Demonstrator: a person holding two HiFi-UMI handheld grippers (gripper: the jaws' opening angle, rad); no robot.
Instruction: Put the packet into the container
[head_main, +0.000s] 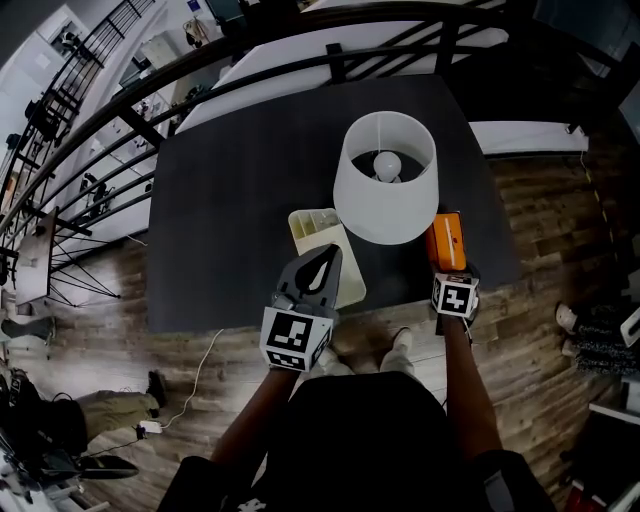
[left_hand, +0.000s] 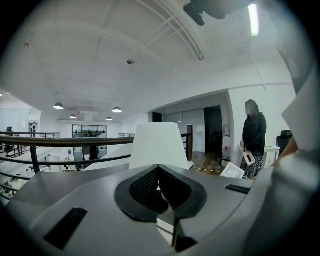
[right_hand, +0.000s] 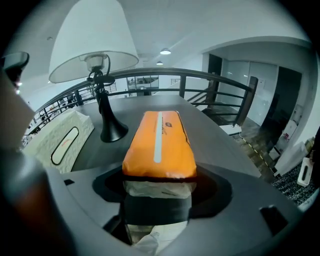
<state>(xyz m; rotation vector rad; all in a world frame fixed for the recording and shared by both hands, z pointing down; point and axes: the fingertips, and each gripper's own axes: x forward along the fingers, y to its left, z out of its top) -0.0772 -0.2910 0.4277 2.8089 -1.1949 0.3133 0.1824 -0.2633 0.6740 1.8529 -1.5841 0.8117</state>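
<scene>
In the head view, a dark grey rectangular table (head_main: 230, 200) is carrying a table lamp with a white drum shade (head_main: 385, 190) near the middle of its near edge. A cream rectangular open-topped container (head_main: 312, 232) is sitting just left of the lamp, reaching to the near edge. A long orange plastic packet (head_main: 445, 240) is lying just right of the shade, towards the near right corner. The left gripper (head_main: 325, 255) is hovering over the container's near end with its jaws together. The right gripper (head_main: 447, 268) is meeting the packet's near end.

In the left gripper view, the left gripper (left_hand: 158, 167) is showing its jaws pressed together with nothing between them. The white shade (left_hand: 159, 145) is standing straight ahead, and a person in dark clothing (left_hand: 254, 135) is standing far off at the right.

In the right gripper view, the right gripper (right_hand: 159, 185) is clamping the near end of the packet (right_hand: 159, 145), which is stretching away over the tabletop (right_hand: 215, 145). The lamp's black flared base (right_hand: 107, 120) is standing to the packet's left, with the container (right_hand: 60, 140) beyond it, apart from the packet
</scene>
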